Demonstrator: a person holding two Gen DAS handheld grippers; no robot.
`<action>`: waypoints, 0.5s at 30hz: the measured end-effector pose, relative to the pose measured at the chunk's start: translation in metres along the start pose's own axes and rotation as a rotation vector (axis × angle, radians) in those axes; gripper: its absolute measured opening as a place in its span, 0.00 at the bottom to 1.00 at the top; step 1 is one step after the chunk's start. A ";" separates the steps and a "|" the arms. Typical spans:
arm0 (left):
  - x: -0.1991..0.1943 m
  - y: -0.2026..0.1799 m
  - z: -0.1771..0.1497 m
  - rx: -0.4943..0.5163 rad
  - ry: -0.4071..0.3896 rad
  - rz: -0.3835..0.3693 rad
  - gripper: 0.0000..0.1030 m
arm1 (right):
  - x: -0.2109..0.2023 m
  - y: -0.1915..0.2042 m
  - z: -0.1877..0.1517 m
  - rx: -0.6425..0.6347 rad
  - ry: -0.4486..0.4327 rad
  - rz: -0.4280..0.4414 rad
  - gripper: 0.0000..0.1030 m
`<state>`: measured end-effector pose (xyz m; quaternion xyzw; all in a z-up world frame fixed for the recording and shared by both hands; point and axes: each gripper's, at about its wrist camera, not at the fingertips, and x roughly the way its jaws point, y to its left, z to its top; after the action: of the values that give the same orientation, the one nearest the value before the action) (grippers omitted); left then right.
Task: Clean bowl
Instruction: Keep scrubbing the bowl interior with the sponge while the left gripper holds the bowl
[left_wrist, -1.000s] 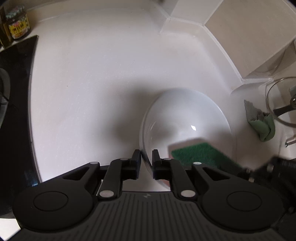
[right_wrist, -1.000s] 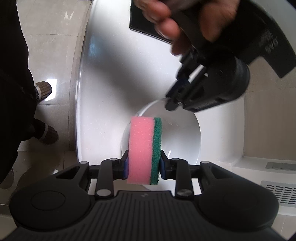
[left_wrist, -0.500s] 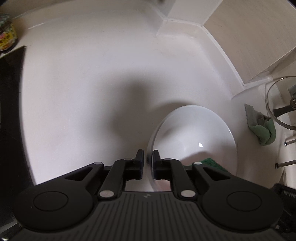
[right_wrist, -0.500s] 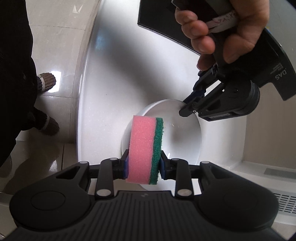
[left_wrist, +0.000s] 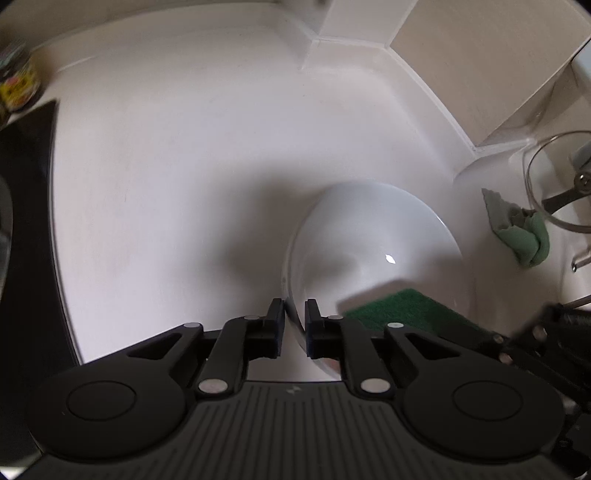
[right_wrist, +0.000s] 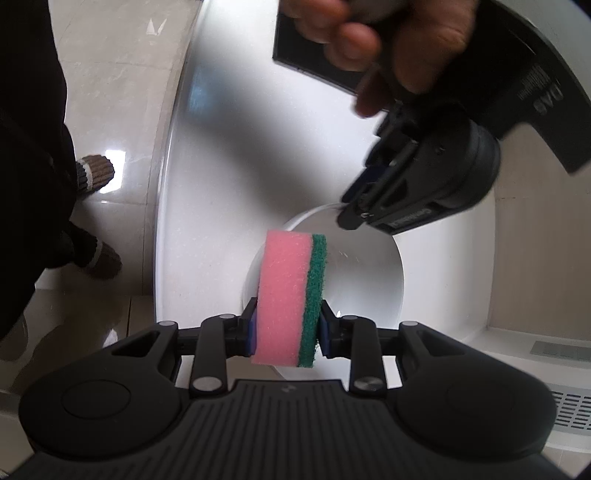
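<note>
A white bowl (left_wrist: 373, 251) sits on a white counter (left_wrist: 166, 177), its near rim passing between the 2 jaws of the left gripper (left_wrist: 294, 328). The jaws are closing, with the rim in the gap; from the left wrist view it cannot be told whether the pads already bite on it. From the right wrist view the same gripper (right_wrist: 349, 218) meets the bowl's far rim, a hand (right_wrist: 399, 44) above it.

The right gripper (right_wrist: 286, 326) is clamped on a sponge (right_wrist: 291, 295), pink foam to its left and green scouring face to its right, held upright over the bowl's (right_wrist: 365, 288) near side. In the left wrist view the sponge's (left_wrist: 399, 308) green face shows just inside the bowl, low at right; whether it touches the glaze is unclear.

The risk lies in the left-hand hold. A thin, smooth rim may slip from the pads if the jaws settle short of a firm pinch, and a scrubbing push from the sponge would then skate the bowl across the slick counter or tip it. Too hard a squeeze on the rim could lever the bowl up on edge. A cloth (left_wrist: 524, 236) and a glass lid (left_wrist: 554, 184) lie to the right, near enough to be struck by a sliding bowl.
</note>
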<state>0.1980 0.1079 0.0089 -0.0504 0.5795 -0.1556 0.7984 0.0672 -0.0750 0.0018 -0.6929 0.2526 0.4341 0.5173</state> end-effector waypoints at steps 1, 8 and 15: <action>0.002 0.001 0.006 0.000 0.004 -0.003 0.09 | 0.000 0.000 -0.001 -0.001 0.003 -0.002 0.26; -0.014 0.009 -0.006 -0.083 -0.005 -0.024 0.14 | 0.001 -0.003 -0.003 0.031 0.005 -0.003 0.26; -0.003 0.002 -0.023 -0.111 0.026 -0.020 0.16 | 0.000 -0.005 -0.002 0.020 -0.009 0.006 0.25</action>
<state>0.1760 0.1125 0.0038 -0.0985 0.5971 -0.1317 0.7851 0.0721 -0.0748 0.0046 -0.6850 0.2567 0.4361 0.5241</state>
